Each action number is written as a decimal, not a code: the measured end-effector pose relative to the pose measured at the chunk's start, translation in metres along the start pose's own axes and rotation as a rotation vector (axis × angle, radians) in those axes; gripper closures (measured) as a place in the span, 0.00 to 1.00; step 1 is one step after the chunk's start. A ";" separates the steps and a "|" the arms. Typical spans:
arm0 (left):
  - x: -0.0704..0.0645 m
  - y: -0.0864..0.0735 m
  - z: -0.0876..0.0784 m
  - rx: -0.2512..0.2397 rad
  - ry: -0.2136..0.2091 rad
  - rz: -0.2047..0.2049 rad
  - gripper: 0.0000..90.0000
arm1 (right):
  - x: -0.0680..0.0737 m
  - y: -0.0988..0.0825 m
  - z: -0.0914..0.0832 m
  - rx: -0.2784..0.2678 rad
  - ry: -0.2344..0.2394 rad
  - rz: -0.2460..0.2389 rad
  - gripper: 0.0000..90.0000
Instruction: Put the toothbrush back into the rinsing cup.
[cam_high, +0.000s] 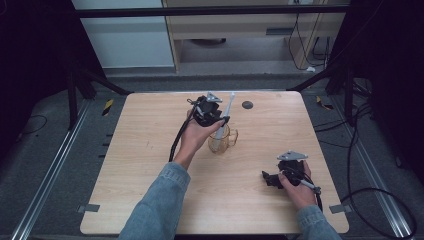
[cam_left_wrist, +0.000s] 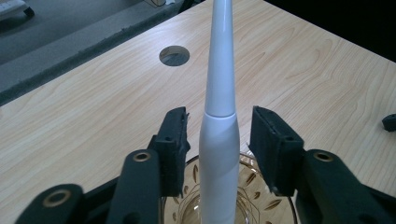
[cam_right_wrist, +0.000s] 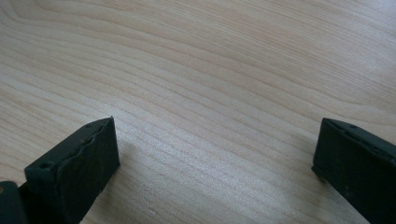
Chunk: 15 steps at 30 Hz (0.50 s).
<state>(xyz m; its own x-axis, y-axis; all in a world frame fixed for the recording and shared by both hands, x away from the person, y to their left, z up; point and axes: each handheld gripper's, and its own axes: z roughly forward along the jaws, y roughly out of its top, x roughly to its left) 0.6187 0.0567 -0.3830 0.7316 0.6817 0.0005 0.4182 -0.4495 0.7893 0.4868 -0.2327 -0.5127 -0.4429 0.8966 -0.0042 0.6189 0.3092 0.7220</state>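
A white electric toothbrush (cam_high: 224, 120) stands tilted in an amber glass mug (cam_high: 223, 140) near the middle of the wooden table (cam_high: 150, 165). My left gripper (cam_high: 220, 120) hovers at the toothbrush above the mug. In the left gripper view the toothbrush handle (cam_left_wrist: 219, 135) rises between the two pads (cam_left_wrist: 173, 149) with a gap on each side, so the left gripper (cam_left_wrist: 219, 149) is open and not pressing on it. The mug rim (cam_left_wrist: 254, 186) lies just below the jaws. My right gripper (cam_high: 270, 179) rests low at the table's front right, and its jaws stand wide apart over bare wood (cam_right_wrist: 210, 116).
A round cable hole (cam_high: 247, 105) sits in the table's far side, also seen as a hole (cam_left_wrist: 174, 55) beyond the toothbrush. Cables trail on the floor at the right. Black frame legs stand behind the table.
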 end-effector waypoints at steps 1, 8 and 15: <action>0.000 0.000 0.000 -0.002 -0.001 -0.001 0.59 | 0.000 0.000 0.000 0.000 0.000 0.000 0.00; -0.004 -0.001 -0.002 0.000 0.010 0.030 0.46 | 0.000 0.000 0.000 0.000 0.000 0.001 0.00; -0.007 0.000 -0.007 -0.014 0.053 0.050 0.27 | 0.000 0.000 0.000 0.000 0.000 0.002 0.00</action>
<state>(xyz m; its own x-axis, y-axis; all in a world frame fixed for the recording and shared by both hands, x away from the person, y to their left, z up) 0.6101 0.0561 -0.3789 0.7220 0.6881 0.0726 0.3739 -0.4763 0.7958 0.4867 -0.2326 -0.5127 -0.4421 0.8970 -0.0029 0.6198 0.3078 0.7219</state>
